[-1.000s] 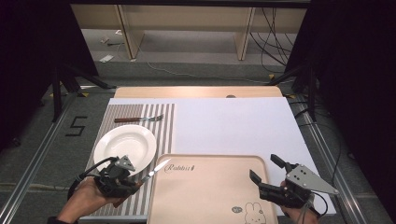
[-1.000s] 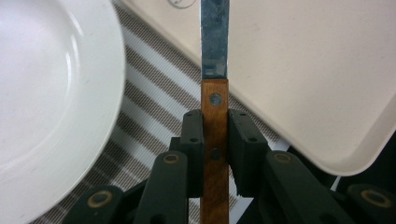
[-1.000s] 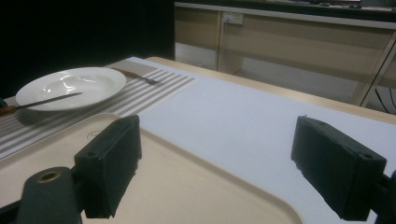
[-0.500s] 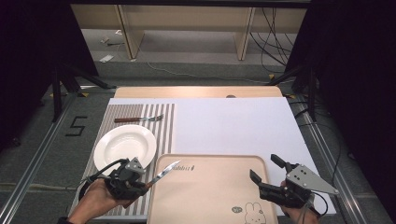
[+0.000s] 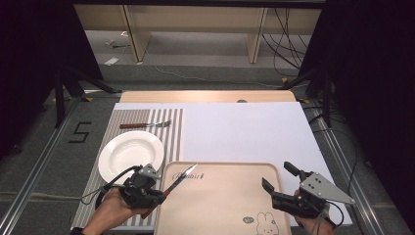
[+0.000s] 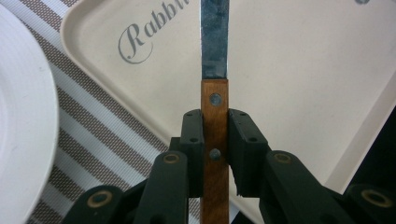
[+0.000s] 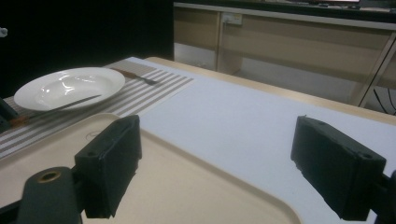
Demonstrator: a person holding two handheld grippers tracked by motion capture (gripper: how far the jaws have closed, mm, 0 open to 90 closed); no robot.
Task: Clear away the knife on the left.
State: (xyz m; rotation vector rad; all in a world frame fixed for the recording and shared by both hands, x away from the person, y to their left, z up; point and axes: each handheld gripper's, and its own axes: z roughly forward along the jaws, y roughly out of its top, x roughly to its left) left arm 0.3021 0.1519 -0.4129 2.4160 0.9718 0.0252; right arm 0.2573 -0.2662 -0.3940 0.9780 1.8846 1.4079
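A knife (image 5: 182, 179) with a brown wooden handle and steel blade is held above the left edge of the beige tray (image 5: 225, 215). My left gripper (image 5: 155, 194) is shut on its handle (image 6: 215, 126), blade (image 6: 215, 42) pointing away over the tray's "Rabbit" lettering. A white plate (image 5: 131, 155) lies on the striped placemat (image 5: 172, 134) just left of the tray. A fork (image 5: 146, 125) with a brown handle rests beyond the plate. My right gripper (image 5: 279, 177) stands open at the tray's right edge with nothing between its fingers (image 7: 109, 163). The right gripper view also shows the plate (image 7: 70, 86).
A white sheet (image 5: 244, 132) covers the table right of the placemat. The wooden table edge (image 5: 205, 96) runs along the far side. Metal rails flank the table, and cables lie on the floor beyond.
My left gripper has carried the knife to the right, from beside the plate to over the tray's left edge. The right gripper has stayed in place.
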